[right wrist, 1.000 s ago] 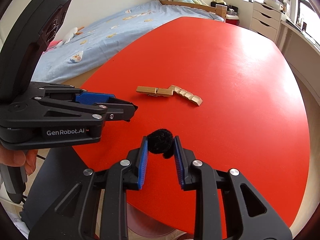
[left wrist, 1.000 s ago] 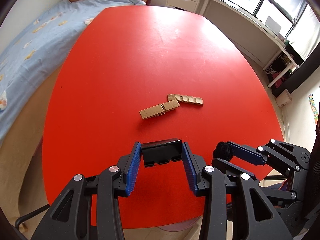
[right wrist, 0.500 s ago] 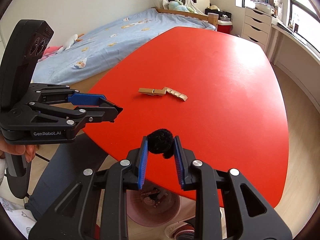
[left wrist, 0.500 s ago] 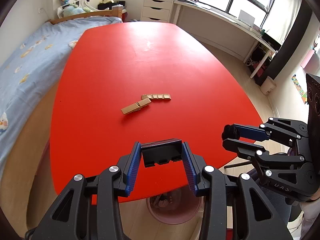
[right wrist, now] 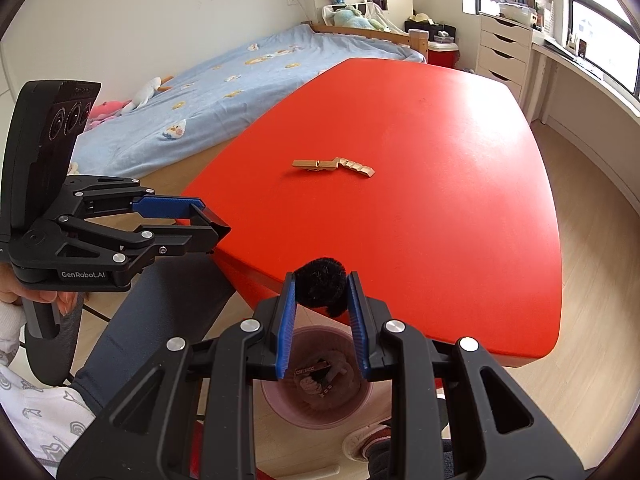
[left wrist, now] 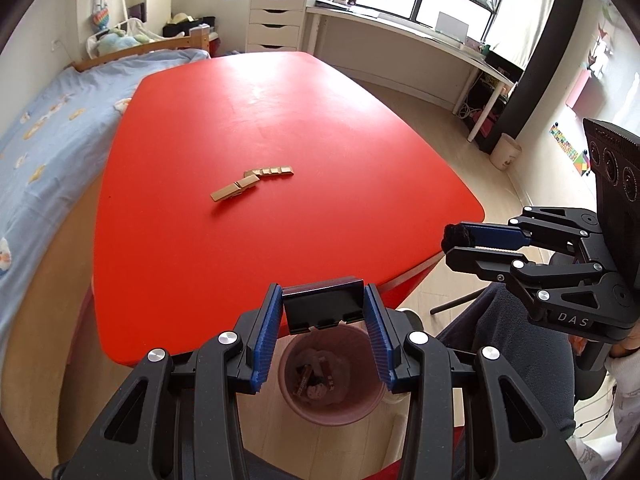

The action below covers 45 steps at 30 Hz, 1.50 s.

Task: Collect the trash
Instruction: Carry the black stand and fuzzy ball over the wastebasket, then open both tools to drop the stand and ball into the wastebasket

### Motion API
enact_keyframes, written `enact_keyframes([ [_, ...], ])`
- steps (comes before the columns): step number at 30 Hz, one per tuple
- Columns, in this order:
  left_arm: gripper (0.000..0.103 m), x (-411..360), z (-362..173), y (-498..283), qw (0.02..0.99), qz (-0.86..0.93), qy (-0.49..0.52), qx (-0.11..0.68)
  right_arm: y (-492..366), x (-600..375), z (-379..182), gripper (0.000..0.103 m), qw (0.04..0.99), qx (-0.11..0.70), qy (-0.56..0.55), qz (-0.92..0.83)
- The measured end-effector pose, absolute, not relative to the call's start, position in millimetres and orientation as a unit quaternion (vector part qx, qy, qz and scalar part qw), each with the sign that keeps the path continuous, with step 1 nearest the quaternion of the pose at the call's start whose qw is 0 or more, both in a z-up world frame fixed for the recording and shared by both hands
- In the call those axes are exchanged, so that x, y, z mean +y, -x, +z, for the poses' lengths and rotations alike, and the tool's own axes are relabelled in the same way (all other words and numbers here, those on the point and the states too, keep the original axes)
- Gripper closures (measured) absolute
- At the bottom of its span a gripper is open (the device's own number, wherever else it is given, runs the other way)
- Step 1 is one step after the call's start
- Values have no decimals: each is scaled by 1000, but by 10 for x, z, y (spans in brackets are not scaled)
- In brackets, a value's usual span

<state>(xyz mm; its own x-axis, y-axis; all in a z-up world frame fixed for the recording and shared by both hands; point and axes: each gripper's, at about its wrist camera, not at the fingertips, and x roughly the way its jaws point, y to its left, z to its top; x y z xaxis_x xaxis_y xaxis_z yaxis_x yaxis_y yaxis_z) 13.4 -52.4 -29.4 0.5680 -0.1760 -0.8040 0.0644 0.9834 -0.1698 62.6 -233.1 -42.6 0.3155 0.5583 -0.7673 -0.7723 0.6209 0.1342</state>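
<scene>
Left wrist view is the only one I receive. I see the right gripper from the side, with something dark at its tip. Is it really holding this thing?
Observer: Yes. In the right wrist view, the right gripper is shut on a black fuzzy ball, both blue pads pressing on it.
Operator: Is the ball already above the bin?
Observer: In that view the pink bin shows on the floor just below the ball, between the fingers, by the table's near edge.
Operator: And my left gripper, how does it look from there?
Observer: The left gripper shows side-on, shut on a black plastic piece, off the red table.
</scene>
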Motion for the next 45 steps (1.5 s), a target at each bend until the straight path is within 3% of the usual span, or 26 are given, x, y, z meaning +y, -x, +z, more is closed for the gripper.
enact_keyframes([
  [28, 62, -777, -464, 166, 869, -114, 54, 479, -226, -2623, -583, 77, 780, 438, 115, 432],
  [30, 61, -777, -464, 167, 868, -117, 55, 479, -231, -2640, -583, 73, 781, 438, 114, 431],
  [32, 49, -778, -476, 158, 867, -117, 54, 481, -233, -2657, -588, 48, 781, 439, 113, 429],
  [33, 30, -770, -475, 161, 869, -117, 55, 477, -225, -2652, -589, 33, 783, 437, 112, 428],
  [34, 17, -757, -468, 169, 873, -115, 56, 471, -225, -2662, -586, 30, 785, 434, 111, 428],
  [36, 13, -734, -458, 174, 877, -109, 53, 465, -232, -2672, -589, 13, 786, 435, 113, 425],
  [40, 8, -688, -478, 171, 878, -92, 48, 468, -246, -2679, -604, 6, 787, 436, 116, 422],
  [45, 8, -657, -475, 168, 878, -87, 47, 469, -249, -2668, -611, 4, 787, 433, 119, 423],
])
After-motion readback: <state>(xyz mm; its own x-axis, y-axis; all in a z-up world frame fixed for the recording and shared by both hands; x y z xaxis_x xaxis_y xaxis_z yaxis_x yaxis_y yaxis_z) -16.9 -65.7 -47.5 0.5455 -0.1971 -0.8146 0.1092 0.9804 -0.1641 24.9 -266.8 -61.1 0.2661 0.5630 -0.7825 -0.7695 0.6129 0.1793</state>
